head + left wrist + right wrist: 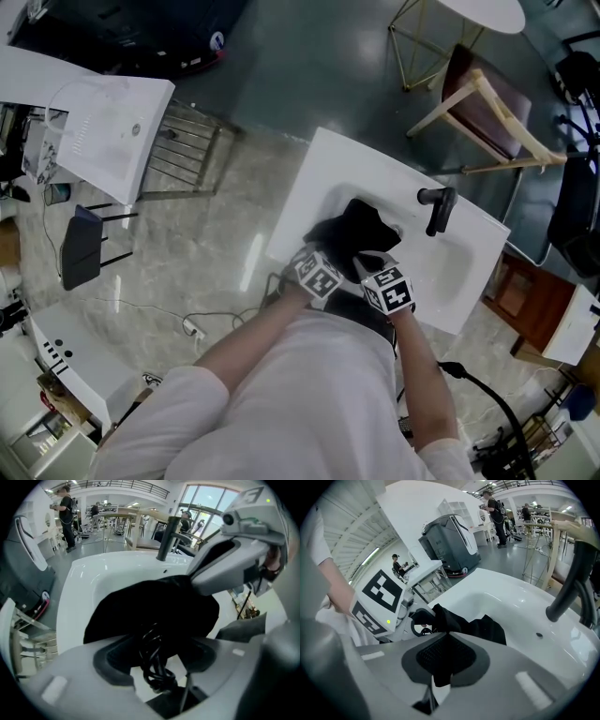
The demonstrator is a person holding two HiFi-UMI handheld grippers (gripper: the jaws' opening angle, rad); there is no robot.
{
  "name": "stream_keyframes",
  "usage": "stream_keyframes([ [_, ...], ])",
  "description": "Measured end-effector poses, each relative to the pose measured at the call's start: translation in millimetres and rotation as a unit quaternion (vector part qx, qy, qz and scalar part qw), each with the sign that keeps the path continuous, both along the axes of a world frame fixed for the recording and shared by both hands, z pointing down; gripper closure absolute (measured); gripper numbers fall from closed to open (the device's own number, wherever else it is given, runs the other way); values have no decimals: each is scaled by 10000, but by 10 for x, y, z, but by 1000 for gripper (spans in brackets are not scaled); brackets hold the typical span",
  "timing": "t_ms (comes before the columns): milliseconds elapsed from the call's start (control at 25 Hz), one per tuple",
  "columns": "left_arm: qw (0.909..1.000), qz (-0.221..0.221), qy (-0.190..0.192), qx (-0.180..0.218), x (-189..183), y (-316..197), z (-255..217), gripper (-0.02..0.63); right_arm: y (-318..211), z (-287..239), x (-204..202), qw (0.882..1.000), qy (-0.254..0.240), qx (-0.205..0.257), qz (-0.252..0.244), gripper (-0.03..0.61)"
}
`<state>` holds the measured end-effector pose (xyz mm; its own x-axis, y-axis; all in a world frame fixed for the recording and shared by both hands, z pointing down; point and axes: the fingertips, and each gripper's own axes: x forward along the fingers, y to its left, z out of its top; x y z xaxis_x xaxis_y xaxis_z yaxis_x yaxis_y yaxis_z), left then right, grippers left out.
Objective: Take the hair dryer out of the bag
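We hold our right tool (440, 667) clamped on a fold of the black cloth bag (487, 629) that lies in the glossy white sink (319, 178), while our left tool (160, 663) stands wide open with a black coiled cord (152, 646) from the bag's mouth between its jaws, the hair dryer's body hidden from us.

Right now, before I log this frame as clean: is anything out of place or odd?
The black cloth bag lies crumpled inside the white washbasin, an odd spot for it, and a tangled black cord hangs between the open jaws of the left gripper.
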<state>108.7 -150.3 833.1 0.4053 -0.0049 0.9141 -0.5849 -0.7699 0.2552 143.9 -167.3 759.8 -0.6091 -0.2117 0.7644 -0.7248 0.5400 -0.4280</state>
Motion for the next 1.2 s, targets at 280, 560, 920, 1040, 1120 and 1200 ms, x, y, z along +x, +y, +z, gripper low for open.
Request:
stream_keyframes([
  [280, 9987, 53, -513, -11, -56, 22, 215, 375, 6, -41, 33, 10000, -19, -5, -9, 563],
  [560, 9987, -78, -488, -117, -21, 15, 264, 400, 7, -7, 118, 10000, 11, -24, 72, 563],
  [920, 9995, -242, -49, -201, 119, -39, -78, 408, -4, 22, 244, 9997, 94, 175, 120, 563],
  [1040, 9994, -264, -6, -225, 96, 43, -127, 410, -20, 26, 271, 9995, 98, 259, 139, 563],
  [1120, 9992, -345, 25, -202, 80, 93, -173, 410, -33, 19, 303, 9993, 72, 317, 163, 563],
  [1200, 9989, -441, 99, -149, 83, 115, -243, 410, -55, 15, 339, 9991, 50, 382, 169, 563],
])
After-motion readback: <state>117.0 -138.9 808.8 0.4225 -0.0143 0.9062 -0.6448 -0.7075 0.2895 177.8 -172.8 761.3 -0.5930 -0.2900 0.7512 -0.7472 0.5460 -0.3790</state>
